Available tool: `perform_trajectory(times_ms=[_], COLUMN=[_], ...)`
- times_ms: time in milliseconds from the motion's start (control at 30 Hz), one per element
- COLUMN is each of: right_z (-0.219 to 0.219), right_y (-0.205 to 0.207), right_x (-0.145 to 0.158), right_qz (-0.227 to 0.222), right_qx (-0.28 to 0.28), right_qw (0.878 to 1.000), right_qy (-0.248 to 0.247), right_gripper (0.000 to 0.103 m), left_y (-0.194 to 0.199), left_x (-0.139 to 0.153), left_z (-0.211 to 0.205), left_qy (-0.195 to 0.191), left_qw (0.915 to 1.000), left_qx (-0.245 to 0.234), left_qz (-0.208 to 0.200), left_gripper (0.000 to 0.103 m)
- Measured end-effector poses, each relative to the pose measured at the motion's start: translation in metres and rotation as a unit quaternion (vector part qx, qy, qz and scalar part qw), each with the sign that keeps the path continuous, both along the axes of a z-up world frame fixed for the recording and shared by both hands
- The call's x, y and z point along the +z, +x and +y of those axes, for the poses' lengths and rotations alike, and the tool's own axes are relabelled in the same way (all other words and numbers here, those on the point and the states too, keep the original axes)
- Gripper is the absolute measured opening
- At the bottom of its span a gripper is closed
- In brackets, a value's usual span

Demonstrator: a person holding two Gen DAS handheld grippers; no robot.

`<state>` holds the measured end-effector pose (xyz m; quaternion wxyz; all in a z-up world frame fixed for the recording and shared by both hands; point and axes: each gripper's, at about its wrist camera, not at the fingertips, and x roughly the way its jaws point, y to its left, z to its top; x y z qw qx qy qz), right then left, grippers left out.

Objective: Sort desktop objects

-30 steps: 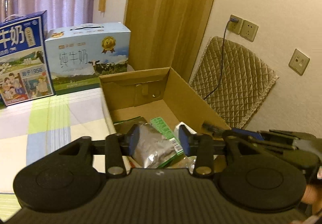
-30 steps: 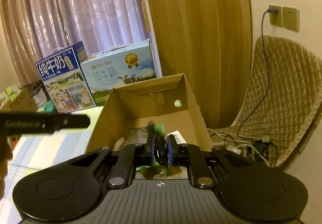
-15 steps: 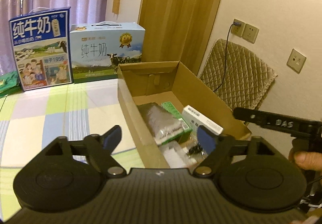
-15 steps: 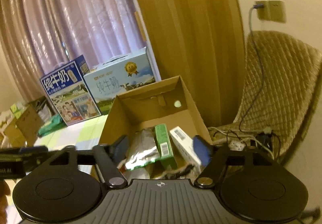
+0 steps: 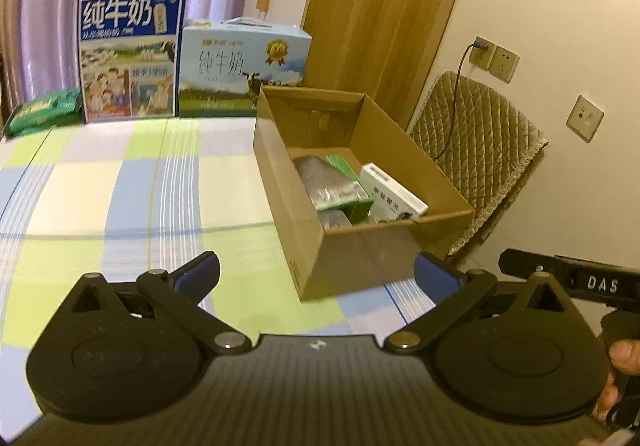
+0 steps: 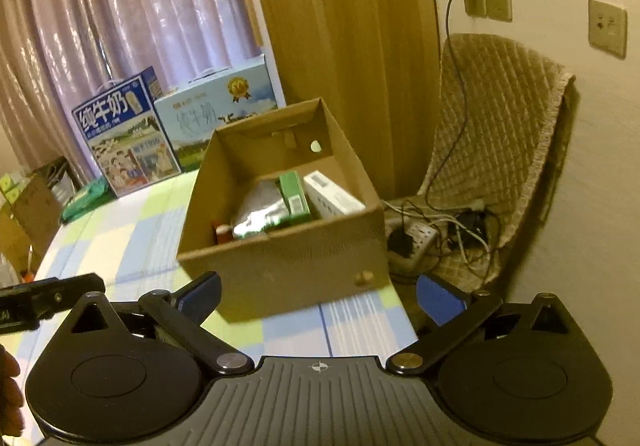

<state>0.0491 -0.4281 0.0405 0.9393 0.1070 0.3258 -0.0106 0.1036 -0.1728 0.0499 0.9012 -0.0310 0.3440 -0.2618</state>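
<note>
An open cardboard box [image 5: 384, 254] [image 6: 280, 270] stands at the table's right edge. Inside lie a silver foil pouch [image 5: 324, 181] [image 6: 260, 213], a green carton [image 5: 344, 169] [image 6: 294, 195] and a white carton [image 5: 394, 193] [image 6: 332, 199]; a small brown bottle [image 6: 223, 233] shows in the near left corner. My left gripper [image 5: 316, 278] hangs open in front of the box, nothing between its blue pads. My right gripper [image 6: 318, 292] is also open and empty, held back from the box's near wall. Each gripper's body shows at the edge of the other's view.
Two milk cartons [image 5: 128, 53] [image 5: 240, 65] stand at the table's far edge, with a green packet [image 5: 44, 111] to their left. The checked tablecloth [image 5: 132, 185] spreads left of the box. A quilted chair [image 6: 500, 133], a power strip [image 6: 416, 242] and cables sit right of the table.
Both grippers opened and let go of what they held, the left the foil pouch and the right a black coiled item. Both then drew back from the box.
</note>
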Motion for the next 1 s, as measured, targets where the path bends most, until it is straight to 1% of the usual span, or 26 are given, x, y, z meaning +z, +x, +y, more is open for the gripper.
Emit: perform_trajectory(times_ms=[100,167,267,367,467,700,1000], right_z=[0.006,0.008,0.012,0.017,0.020,0.027,0.032], right_y=[-0.021,-0.030,-0.042,-0.051,-0.056,-0.059,-0.064], right_x=[0.004,0.005,0.008,0.012,0.014,0.020,0.033], right_qz=[-0.003,-0.003,-0.003,-0.003,-0.001,-0.003,-0.017], right_qx=[0.000,-0.003,0.000,0.006,0.009,0.017,0.017], right_qw=[1.000,1.000,1.000,1.000,1.000,0.999,0.999], right_qy=[-0.016,-0.014,-0.012,-0.018,-0.026,-0.028,-0.031], right_gripper=[0.101,0.101,0.101,0.101,0.101,0.101,0.101], left_y=[-0.011,-0.018,-0.032,-0.043,-0.052,-0.064,-0.066], left_x=[0.002,0.004,0.007,0.009,0.011,0.014,0.020], left_z=[0.006,0.009,0.010,0.011,0.014,0.018,0.020], left_qy=[-0.016,-0.007,0.016,0.031,0.044,0.051,0.051], left_qw=[0.9996,0.9995,0.9995,0.9991,0.9987,0.9985,0.9986], left_qx=[-0.002,0.003,0.000,-0.012,-0.012,-0.011,-0.003], left_qz=[0.024,0.031,0.028,0.027,0.021,0.018,0.013], left_gripper=[0.102,0.102,0.102,0.102,0.102,0.102,0.102])
